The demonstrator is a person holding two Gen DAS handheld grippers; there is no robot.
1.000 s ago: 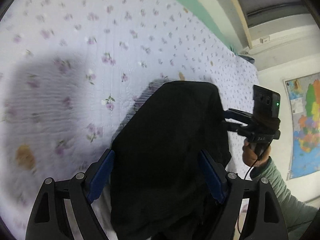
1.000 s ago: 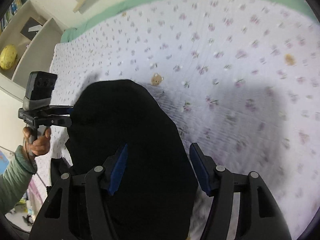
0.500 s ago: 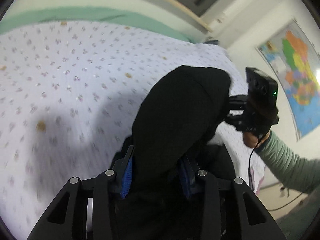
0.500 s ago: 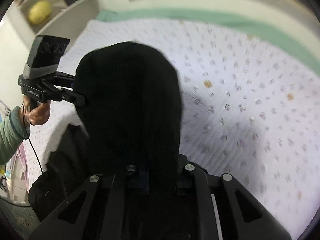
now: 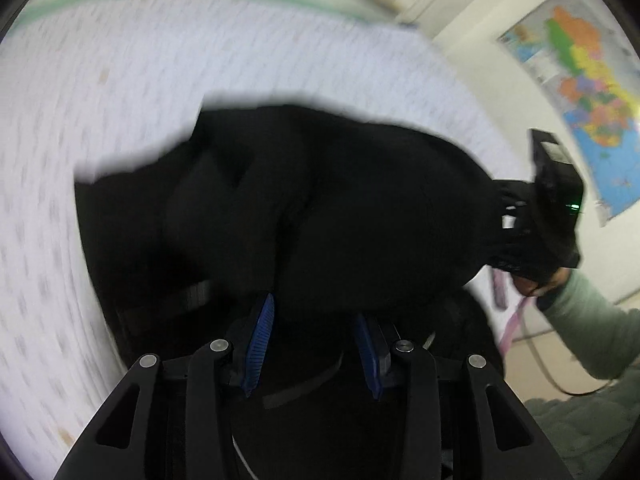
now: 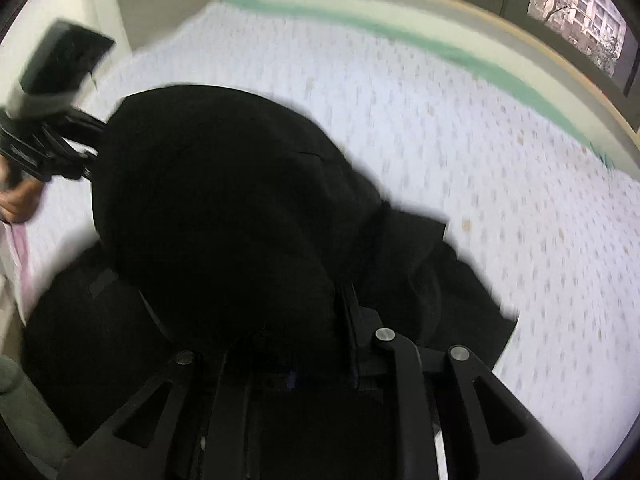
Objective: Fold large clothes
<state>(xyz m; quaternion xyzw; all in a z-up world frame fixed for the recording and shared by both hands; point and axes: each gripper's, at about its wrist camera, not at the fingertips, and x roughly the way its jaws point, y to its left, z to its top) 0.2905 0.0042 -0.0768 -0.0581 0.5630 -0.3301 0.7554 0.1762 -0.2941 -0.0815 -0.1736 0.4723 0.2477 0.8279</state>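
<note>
left gripper [image 5: 316,344]: I see it narrowed, clamping black garment [image 5: 320,208]
right gripper [image 6: 316,344]: jaws easing apart, cloth between, 6 o'clock
writing: none I can read

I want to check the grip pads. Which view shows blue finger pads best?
The left wrist view: both blue pads of the left gripper show, black garment between them. In the right wrist view, the garment hides the right gripper's pads.
</note>
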